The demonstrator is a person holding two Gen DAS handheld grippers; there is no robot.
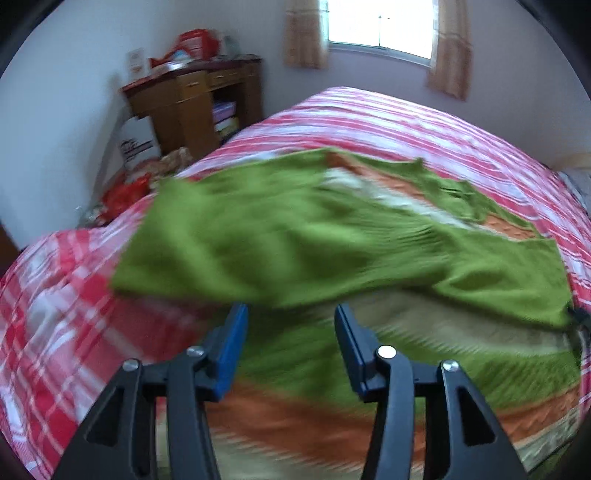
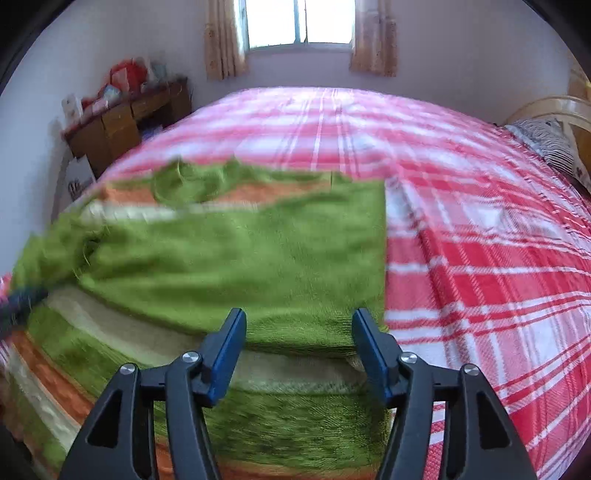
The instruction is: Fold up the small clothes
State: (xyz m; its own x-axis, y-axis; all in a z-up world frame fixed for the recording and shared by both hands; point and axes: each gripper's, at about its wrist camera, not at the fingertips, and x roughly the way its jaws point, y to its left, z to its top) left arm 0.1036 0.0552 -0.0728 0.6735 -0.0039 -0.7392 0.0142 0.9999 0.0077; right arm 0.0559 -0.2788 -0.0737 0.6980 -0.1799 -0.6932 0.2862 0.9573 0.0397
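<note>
left gripper (image 1: 291,314) jaws apart, right gripper (image 2: 299,319) jaws apart, both angled downward

Pale walls. Bright window (image 2: 300,23) at top centre, flanked by tan curtains (image 2: 373,40). Cluttered wooden desk (image 1: 195,103) at upper left. Red plaid bedspread (image 2: 480,258) fills the frame.

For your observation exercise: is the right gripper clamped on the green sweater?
No: the right gripper has its jaws apart, the green sweater lying unpinched between them.

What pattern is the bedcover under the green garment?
Red, pink and white plaid on the bedcover; clearest in the right wrist view.
</note>
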